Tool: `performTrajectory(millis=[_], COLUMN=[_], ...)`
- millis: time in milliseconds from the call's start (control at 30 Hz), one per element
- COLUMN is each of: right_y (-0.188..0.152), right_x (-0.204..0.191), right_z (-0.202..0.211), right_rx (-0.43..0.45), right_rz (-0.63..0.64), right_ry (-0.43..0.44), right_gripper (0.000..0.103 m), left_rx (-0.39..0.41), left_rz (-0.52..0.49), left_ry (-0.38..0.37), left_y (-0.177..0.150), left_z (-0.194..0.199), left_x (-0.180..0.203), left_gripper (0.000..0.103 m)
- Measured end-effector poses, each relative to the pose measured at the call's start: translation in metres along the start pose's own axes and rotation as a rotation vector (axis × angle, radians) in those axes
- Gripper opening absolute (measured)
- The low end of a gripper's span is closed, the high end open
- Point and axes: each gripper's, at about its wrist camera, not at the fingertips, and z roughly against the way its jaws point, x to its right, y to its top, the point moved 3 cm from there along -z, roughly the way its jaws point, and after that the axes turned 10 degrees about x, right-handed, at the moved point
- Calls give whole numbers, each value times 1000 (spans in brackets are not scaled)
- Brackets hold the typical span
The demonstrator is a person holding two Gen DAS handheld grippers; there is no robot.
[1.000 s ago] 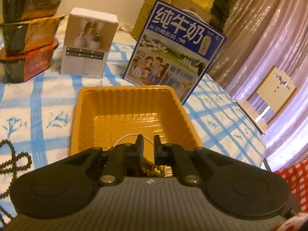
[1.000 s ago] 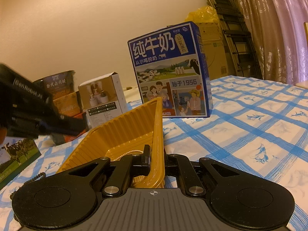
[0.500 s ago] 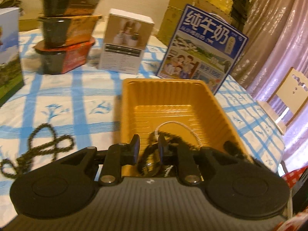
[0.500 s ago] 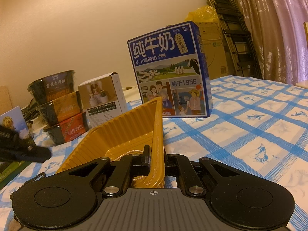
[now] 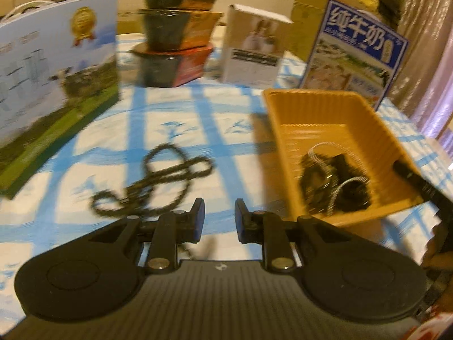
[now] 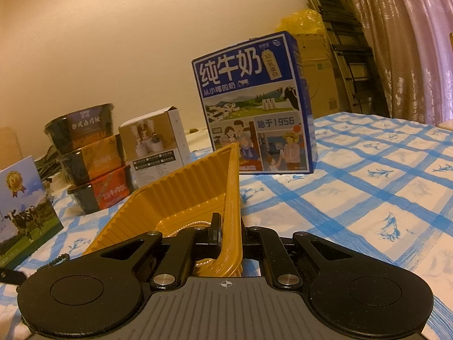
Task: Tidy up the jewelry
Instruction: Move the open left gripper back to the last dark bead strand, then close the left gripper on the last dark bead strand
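Observation:
An orange plastic tray point(image 5: 317, 107) sits on the blue-checked tablecloth. Inside it lie a dark bead necklace point(image 5: 348, 189) and a pale pearl strand point(image 5: 320, 153). A second dark bead necklace point(image 5: 158, 181) lies looped on the cloth to the tray's left. My left gripper point(image 5: 217, 221) is open and empty, above the cloth just near that necklace. My right gripper point(image 6: 229, 235) is shut on the tray's near right wall point(image 6: 232, 198); one of its fingers point(image 5: 416, 181) shows at the tray's right edge in the left wrist view. The pearl strand point(image 6: 187, 228) shows inside the tray.
A blue milk carton box point(image 6: 252, 102) stands behind the tray. A white box point(image 6: 155, 144) and three stacked instant-food bowls point(image 6: 90, 155) stand further left. A blue-and-green milk box point(image 5: 56, 85) stands at the far left. A cardboard box and curtains lie beyond the table.
My left gripper let the dark necklace fall into the tray, opened, and swung left and back to the necklace on the cloth. My right gripper kept its hold on the tray wall.

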Motion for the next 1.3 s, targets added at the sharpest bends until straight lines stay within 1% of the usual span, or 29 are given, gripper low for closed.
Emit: performTrajectory(millis=[167,267,400,500,633,700,833,900,1100,1200,1300], right_y=[-1,-1,-1,-2,-3,-3,-3,-3,-3,-3,-3], right_x=[-2,-4,-6,-7,-7,-7,-7,-7,-7,-7,-8], right_z=[-4,-6,-8,-10,-12,-12,-12,-12,-12,-12,-12], right_rx=[-7,-9,-9,-12,-17,-17,-16,-17,-16,-17,-16], right_rz=[-11,-15,-13,-14,-10,-10,-9,-10,-10,-11,-10], right_ry=[13,16,19,20,23,22,23,23,22,22,23], right_gripper=[8,8,8,8,8,8,8,8,8,8,8], left_rx=[-1,-2,6,16,15,11,5,-8,-41,-61,-64], left_rz=[-14,-30,-57,-71,-127,-164,-230,-255,-274,-272,-304], left_ry=[76,110,134,134,131,126,133,134,143,122,121], left_y=[-10,-13,-13,-12,-9,-7,-3,-3,-2,-1,1], left_z=[13,16,14,6,-12,-22,-42,-52,-74,-78,-78], left_x=[-28,-39,-47,-46,-41,-38,-36,-36,-41,-43,-42], left_gripper=[23,24,24,24,24,26,34,34,34,24,6])
